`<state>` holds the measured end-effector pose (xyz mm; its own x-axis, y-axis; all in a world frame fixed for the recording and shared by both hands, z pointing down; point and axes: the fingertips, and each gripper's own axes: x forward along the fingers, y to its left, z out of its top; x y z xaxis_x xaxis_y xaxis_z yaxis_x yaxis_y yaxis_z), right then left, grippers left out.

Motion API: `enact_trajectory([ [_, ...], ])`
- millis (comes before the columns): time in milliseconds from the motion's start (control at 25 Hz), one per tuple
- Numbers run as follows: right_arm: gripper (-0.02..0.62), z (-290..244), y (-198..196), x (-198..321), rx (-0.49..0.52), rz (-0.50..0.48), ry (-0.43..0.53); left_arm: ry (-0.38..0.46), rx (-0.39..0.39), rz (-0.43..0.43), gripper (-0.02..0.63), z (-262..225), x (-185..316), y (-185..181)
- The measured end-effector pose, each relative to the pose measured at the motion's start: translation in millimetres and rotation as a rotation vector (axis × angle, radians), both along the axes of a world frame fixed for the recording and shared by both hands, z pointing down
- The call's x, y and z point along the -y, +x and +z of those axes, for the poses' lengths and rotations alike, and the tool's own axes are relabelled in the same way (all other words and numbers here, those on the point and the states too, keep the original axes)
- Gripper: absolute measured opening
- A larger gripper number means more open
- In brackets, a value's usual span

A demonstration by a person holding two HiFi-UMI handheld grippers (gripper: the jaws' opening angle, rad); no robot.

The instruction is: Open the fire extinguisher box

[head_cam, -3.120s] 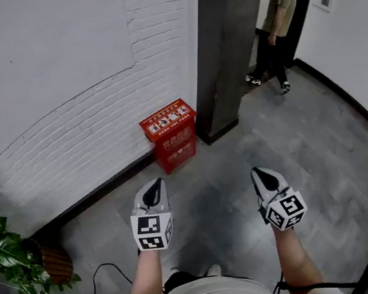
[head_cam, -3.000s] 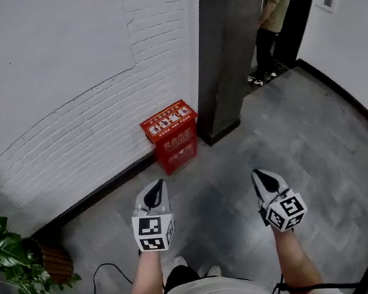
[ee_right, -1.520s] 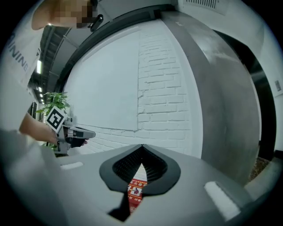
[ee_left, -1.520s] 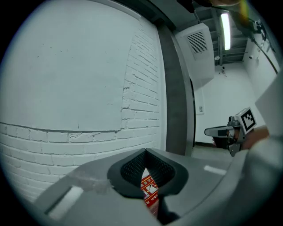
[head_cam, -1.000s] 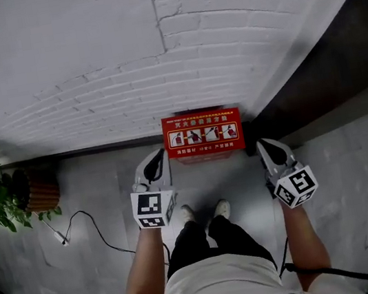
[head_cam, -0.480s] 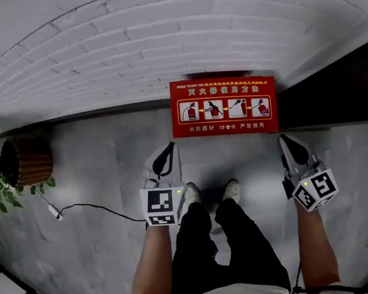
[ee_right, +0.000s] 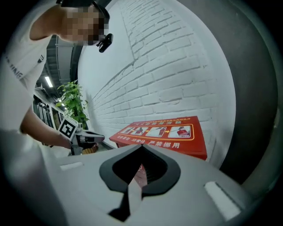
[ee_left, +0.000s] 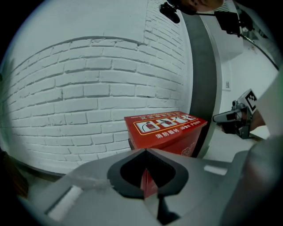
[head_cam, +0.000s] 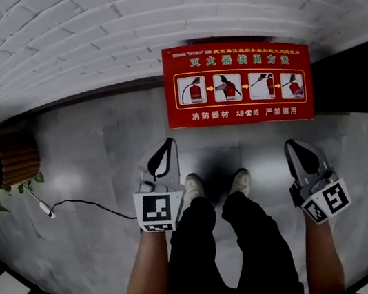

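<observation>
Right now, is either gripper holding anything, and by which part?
Nothing is held. The left gripper and right gripper are shut, empty, short of the box.

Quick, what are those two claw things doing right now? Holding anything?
Left gripper: closed, holding nothing.
Right gripper: closed, holding nothing.

We see a fire extinguisher box (head_cam: 238, 83) whose red surface is smooth and glossy, a wall (head_cam: 115, 28) of matt white-painted brick, and a floor (head_cam: 96, 164) of smooth grey tile with a dull sheen.
</observation>
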<state>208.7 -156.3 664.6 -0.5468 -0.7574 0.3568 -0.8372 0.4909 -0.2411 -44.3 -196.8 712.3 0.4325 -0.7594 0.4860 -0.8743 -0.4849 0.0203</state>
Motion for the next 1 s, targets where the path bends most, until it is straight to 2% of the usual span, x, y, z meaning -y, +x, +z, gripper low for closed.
enact_trajectory([
  [200, 0.006, 24.2, -1.4, -1.6, 0.006, 0.014, -0.029, -0.013, -0.020, -0.005, 0.006, 23.4, 0.5, 0.7],
  [240, 0.006, 24.8, -1.1, -1.4, 0.004, 0.013, -0.030, -0.017, -0.029, 0.000, 0.037, 24.9, 2.2, 0.9],
  [280, 0.006, 24.9, -0.5, -1.2, 0.002, 0.012, -0.031, -0.020, -0.035, 0.008, 0.117, 25.4, 4.3, 1.7],
  [360, 0.006, 24.1, 1.1, -0.7, -0.001, 0.013, -0.033, -0.020, -0.034, 0.029, 0.169, 24.7, 9.4, 4.0],
  [520, 0.006, 24.0, 1.7, 0.3, 0.000, 0.015, -0.036, -0.013, -0.017, 0.069, 0.176, 24.2, 19.0, 11.4],
  [800, 0.006, 25.3, -2.3, -1.7, 0.004, -0.002, -0.043, -0.033, 0.027, 0.060, 0.156, 27.2, 25.9, 11.7],
  [1000, 0.006, 27.1, -3.2, -0.7, 0.012, 0.002, -0.050, -0.028, 0.026, 0.050, 0.155, 18.7, 24.1, 10.7],
])
